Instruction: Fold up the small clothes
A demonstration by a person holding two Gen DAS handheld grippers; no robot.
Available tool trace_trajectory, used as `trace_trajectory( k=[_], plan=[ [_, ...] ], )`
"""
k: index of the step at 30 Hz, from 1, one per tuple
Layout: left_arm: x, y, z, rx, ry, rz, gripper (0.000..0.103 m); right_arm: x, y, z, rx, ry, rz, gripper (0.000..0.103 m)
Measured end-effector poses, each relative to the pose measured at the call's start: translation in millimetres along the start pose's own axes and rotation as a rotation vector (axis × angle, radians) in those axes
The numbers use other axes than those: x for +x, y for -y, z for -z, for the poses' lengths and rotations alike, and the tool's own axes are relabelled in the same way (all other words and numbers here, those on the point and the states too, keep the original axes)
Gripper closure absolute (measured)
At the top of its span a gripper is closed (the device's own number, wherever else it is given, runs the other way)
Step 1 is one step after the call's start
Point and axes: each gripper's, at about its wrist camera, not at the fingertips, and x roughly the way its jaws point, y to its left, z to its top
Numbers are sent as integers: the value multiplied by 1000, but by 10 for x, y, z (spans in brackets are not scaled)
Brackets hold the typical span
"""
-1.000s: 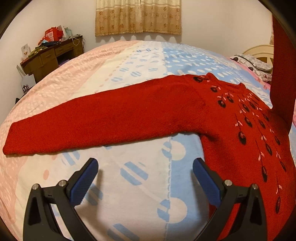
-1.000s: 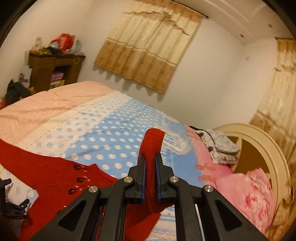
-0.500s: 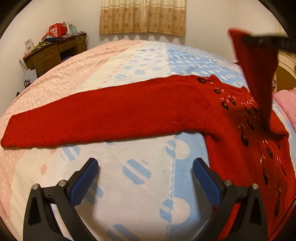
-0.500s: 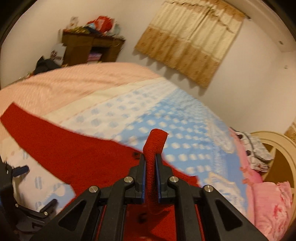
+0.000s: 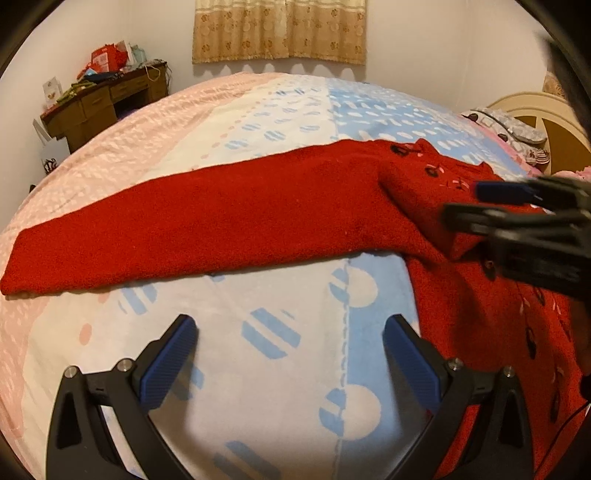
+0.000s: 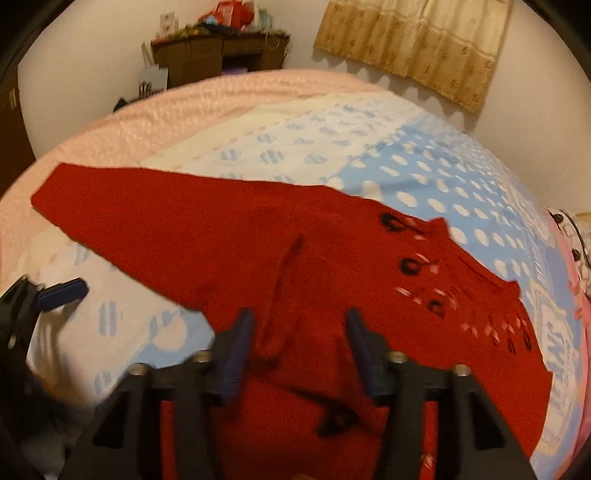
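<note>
Garment: a red knitted sweater [image 5: 461, 221] lies flat on the bed [image 5: 258, 332], body to the right, patterned with dark motifs.
Spread sleeve: the long sleeve [image 5: 184, 229] stretches out leftward across the quilt, cuff near the pink side.
Folded sleeve: the other sleeve [image 6: 295, 280] lies laid across the chest, a ridge showing where it doubles over.
Right gripper [image 6: 299, 339]: released, jaws parted, nothing between them, poised just above the folded cloth.
Left gripper [image 5: 290, 354]: spread wide, hovering over bare quilt, below the spread sleeve and apart from it.
Step in hand: I judge the outstretched sleeve is next to be folded in.
Doing it well: take the sleeve near the cuff, pinching both layers, and carry it low across the body so the knit does not drag the shoulder out of line.
Watch for: loose knit sagging from the grip; the first fold could shift if brushed.
Background: a cluttered desk [image 5: 107, 99] by the wall, curtains [image 5: 280, 29] beyond.
</note>
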Motion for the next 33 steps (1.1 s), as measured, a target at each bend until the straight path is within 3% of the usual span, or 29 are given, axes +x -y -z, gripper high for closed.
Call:
trace_trajectory(
  k=[4,10,13,16,20,22,25,26,28,29,32,33],
  plan=[
    [-109,31,-20,14,19,10,0,-293,274,326,39,21,40,49],
    [-279,322,-312,81,98,93,1,-614,921,944,139,12,145,49],
    [-187,511,-469,127,121,108,10,-758,1258,1228,204,7,208,49],
    [58,652,-606,135,71,125,25,-843,1570,1434,281,-5,252,49],
    [356,799,-641,155,5,77,57,-851,1900,1665,353,-35,325,49],
    [419,809,-604,149,-20,80,63,-814,2043,1732,389,-42,318,49],
    [362,862,-568,181,11,77,77,-755,2157,1769,429,-29,293,49],
    [346,868,-565,187,18,75,87,-722,2178,1769,441,-25,276,49],
    [320,860,-583,187,30,84,92,-673,2176,1768,445,-23,265,49],
    [304,843,-601,182,39,90,92,-644,2164,1761,445,-22,266,56],
    [302,811,-615,177,40,95,92,-606,2131,1750,448,-16,247,101],
    [323,814,-612,181,36,93,92,-597,2114,1747,442,-24,251,101]
  ],
)
